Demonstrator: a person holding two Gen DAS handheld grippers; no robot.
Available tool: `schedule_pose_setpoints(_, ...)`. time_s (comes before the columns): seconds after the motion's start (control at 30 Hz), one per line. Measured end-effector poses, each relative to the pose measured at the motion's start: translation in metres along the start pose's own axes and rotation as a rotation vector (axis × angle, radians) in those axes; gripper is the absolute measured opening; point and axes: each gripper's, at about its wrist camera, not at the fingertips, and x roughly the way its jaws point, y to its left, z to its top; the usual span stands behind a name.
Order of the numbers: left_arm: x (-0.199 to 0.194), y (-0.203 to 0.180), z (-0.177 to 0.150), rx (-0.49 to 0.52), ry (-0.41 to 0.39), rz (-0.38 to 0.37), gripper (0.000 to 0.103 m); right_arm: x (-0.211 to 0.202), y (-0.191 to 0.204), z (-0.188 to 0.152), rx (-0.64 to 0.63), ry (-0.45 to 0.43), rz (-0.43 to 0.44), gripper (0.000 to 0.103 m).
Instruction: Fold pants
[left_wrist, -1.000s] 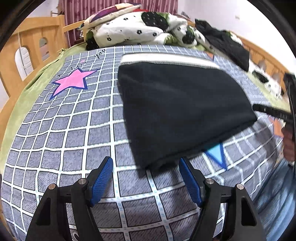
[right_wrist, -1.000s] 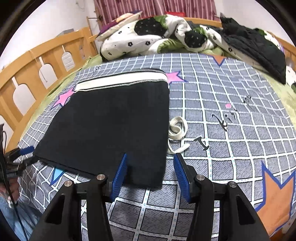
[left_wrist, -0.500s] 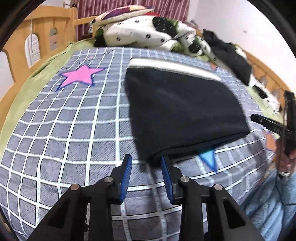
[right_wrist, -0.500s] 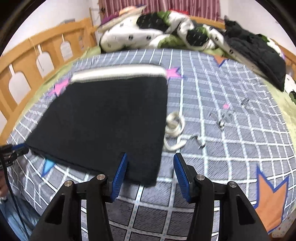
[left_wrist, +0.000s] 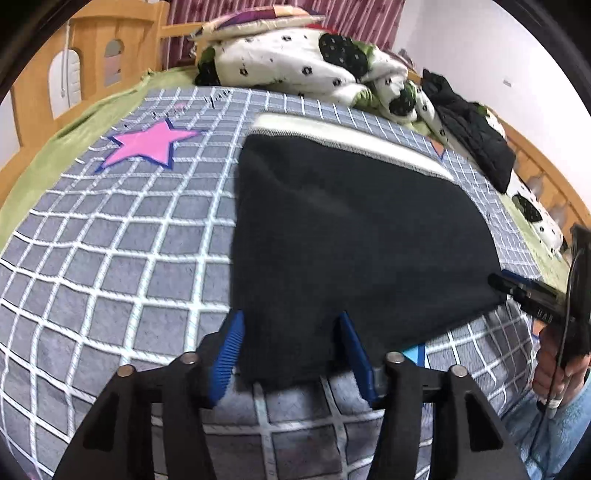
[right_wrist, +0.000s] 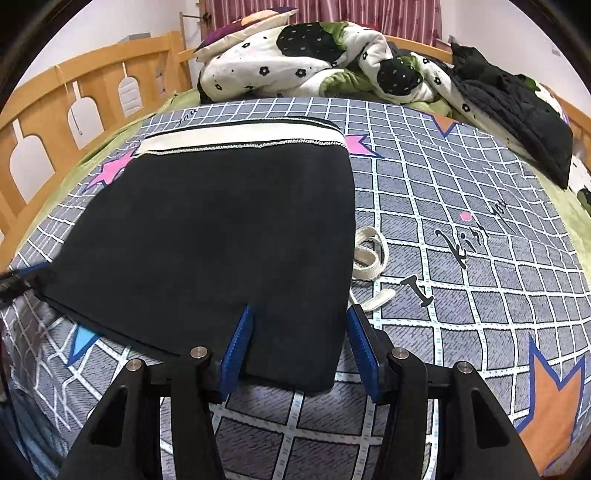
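The black pants lie folded flat on the checked grey bedspread, with a cream waistband at the far end. My left gripper is open, its blue fingers straddling the near left corner of the pants. My right gripper is open and straddles the near right corner of the same pants. The right gripper's tip shows at the right edge of the left wrist view. A cream drawstring lies loose beside the pants.
A rumpled white and green duvet and a pillow are piled at the head of the bed. A black jacket lies at the far right. A wooden bed rail runs along the left. The bedspread's edge is just below the grippers.
Both grippers have moved forward onto the near edge of the pants. The left gripper narrowed half a second ago and has opened wider again around the corner.
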Motion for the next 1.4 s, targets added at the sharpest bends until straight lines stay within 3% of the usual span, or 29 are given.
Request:
schedule_pose_setpoints(0.1, -0.004, -0.006, -0.001, 0.011, 0.009, 0.02, 0.054, -0.004, -0.005, 0.002, 0.04, 0.016, 0.015, 0.052)
schedule_pose_setpoints(0.3, -0.037, -0.008, 0.01, -0.063, -0.023, -0.001, 0.054, -0.03, -0.006, 0.015, 0.077, -0.019, 0.001, 0.052)
schedule_pose_setpoints(0.43, -0.069, -0.024, 0.017, -0.051, -0.072, 0.058, 0.056, -0.054, -0.002, 0.021, 0.112, -0.043, 0.007, 0.052)
schedule_pose_setpoints(0.53, -0.091, -0.039, 0.019, -0.029, -0.089, 0.057, 0.062, -0.073, 0.014, 0.022, 0.079, -0.065, -0.054, 0.052)
schedule_pose_setpoints(0.6, -0.102, -0.048, 0.02, -0.018, -0.095, 0.073, 0.063, -0.089, 0.026, 0.019, 0.069, -0.084, -0.093, 0.058)
schedule_pose_setpoints(0.67, -0.113, -0.055, 0.019, 0.0, -0.113, 0.1, 0.068, -0.103, 0.034, 0.017, 0.07, -0.103, -0.096, 0.077)
schedule_pose_setpoints(0.73, -0.124, -0.062, 0.016, 0.022, -0.134, 0.126, 0.076, -0.121, 0.042, 0.013, 0.075, -0.128, -0.078, 0.086)
schedule_pose_setpoints(0.83, -0.131, -0.066, 0.009, 0.032, -0.141, 0.136, 0.076, -0.14, 0.052, 0.007, 0.071, -0.152, -0.076, 0.093)
schedule_pose_setpoints(1.4, -0.148, -0.074, -0.008, 0.039, -0.145, 0.173, 0.077, -0.178, 0.068, -0.014, 0.034, -0.171, -0.104, 0.094)
